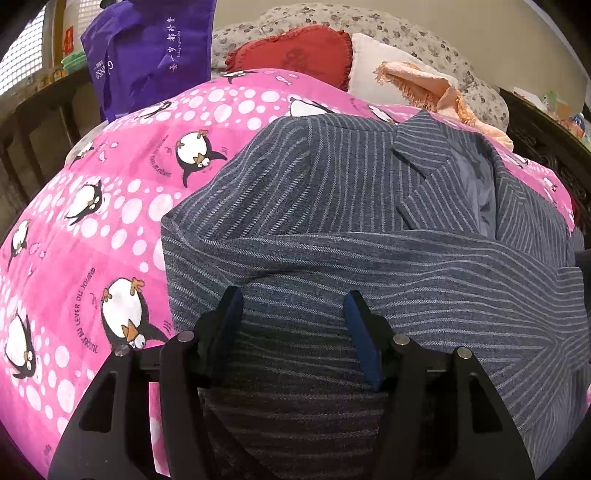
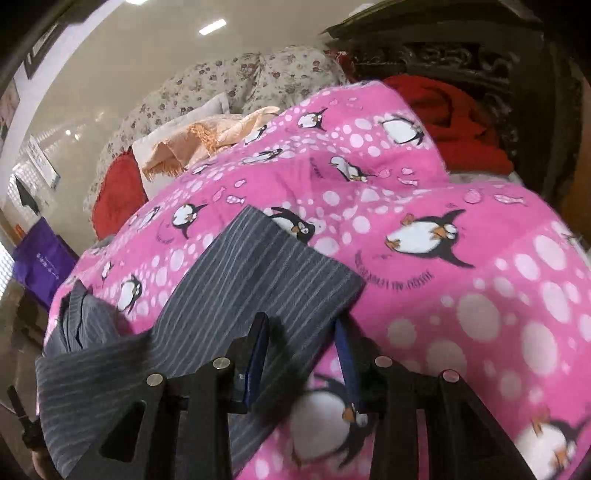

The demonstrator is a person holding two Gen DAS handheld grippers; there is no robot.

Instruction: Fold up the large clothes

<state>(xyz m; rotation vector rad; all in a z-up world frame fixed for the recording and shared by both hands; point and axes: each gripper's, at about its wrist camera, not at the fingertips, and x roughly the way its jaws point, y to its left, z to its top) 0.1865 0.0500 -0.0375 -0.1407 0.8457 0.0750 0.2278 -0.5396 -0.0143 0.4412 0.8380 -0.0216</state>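
A grey pinstriped jacket (image 1: 332, 192) lies on a pink penguin blanket (image 1: 92, 221), lapels up, one sleeve folded across its front. My left gripper (image 1: 293, 299) is open, hovering just over the jacket's lower part, nothing between its blue pads. In the right wrist view the jacket's sleeve (image 2: 251, 269) stretches out over the blanket (image 2: 461, 277). My right gripper (image 2: 301, 321) is open, its jaws straddling the sleeve's near edge, the left finger over the cloth.
Pillows lie at the bed's head: a red one (image 1: 295, 51), a floral one (image 1: 369, 22), and a peach fringed cloth (image 1: 424, 85). A purple bag (image 1: 147, 48) hangs at the left. Dark carved wood (image 2: 461, 62) and red cloth (image 2: 454, 118) border the far side.
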